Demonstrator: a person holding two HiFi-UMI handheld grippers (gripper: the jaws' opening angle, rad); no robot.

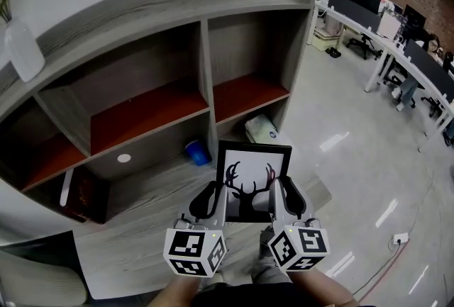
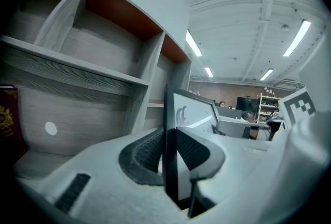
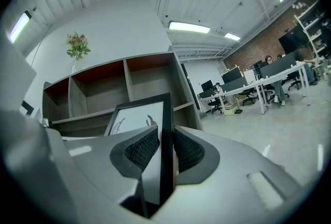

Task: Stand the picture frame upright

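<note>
Shelving point(image 1: 206, 50) of grey wood with red-brown boards is filling the upper left of the head view, and a pale glossy floor point(image 1: 340, 128) is running to its right towards rows of office desks point(image 1: 397, 50). In front of the shelving's lower bays, a black picture frame point(image 1: 253, 167) is being held up between both claws, and its white print of an antlered deer head is facing the person. The left claw point(image 1: 218, 193) is clamping the frame's left edge, with its pads pressing on both faces. The right claw point(image 1: 279, 192) is clamping the right edge the same way. A white vase point(image 1: 21, 50) is standing on the shelving's top at far left. A dark red book point(image 1: 85, 192), a pale packet point(image 1: 261, 130) and a blue container point(image 1: 197, 152) are sitting in the bottom bays.
</note>
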